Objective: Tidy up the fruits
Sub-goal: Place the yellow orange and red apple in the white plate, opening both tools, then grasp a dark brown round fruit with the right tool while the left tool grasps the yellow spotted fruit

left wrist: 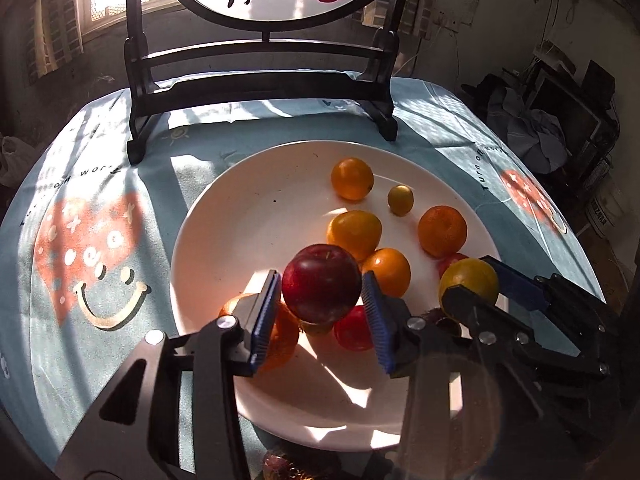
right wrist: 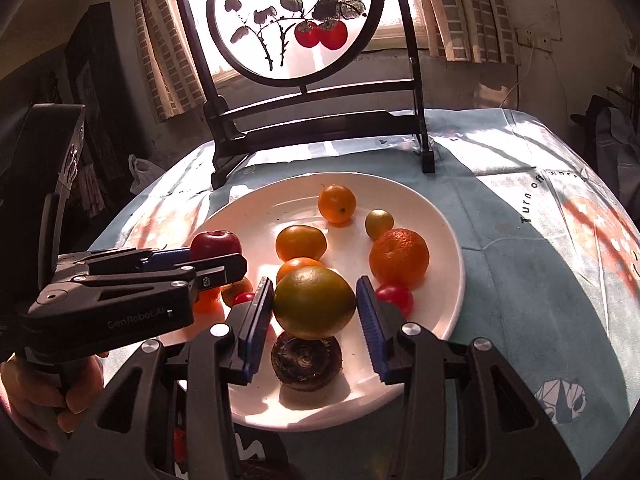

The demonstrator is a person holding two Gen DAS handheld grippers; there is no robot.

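A white plate point(left wrist: 192, 216) point(right wrist: 452, 280) on the blue tablecloth holds several oranges, a tangerine point(right wrist: 399, 257), red tomatoes point(right wrist: 396, 296) and a dark brown fruit point(right wrist: 306, 360). My left gripper point(left wrist: 322, 278) is over the plate's near left part with a dark red apple point(left wrist: 322, 284) between its blue pads. Thin gaps show beside the apple, so the jaws stand open. My right gripper point(right wrist: 314, 282) holds its pads just off a green-yellow citrus point(right wrist: 314, 302), right above the brown fruit. In the left wrist view this citrus point(left wrist: 468, 284) shows at the right.
A dark wooden stand point(left wrist: 260, 80) point(right wrist: 320, 120) with a round painted screen rises just behind the plate. The tablecloth point(left wrist: 92, 240) reaches the table's edges on both sides. A hand point(right wrist: 60, 384) grips the left gripper's handle at lower left.
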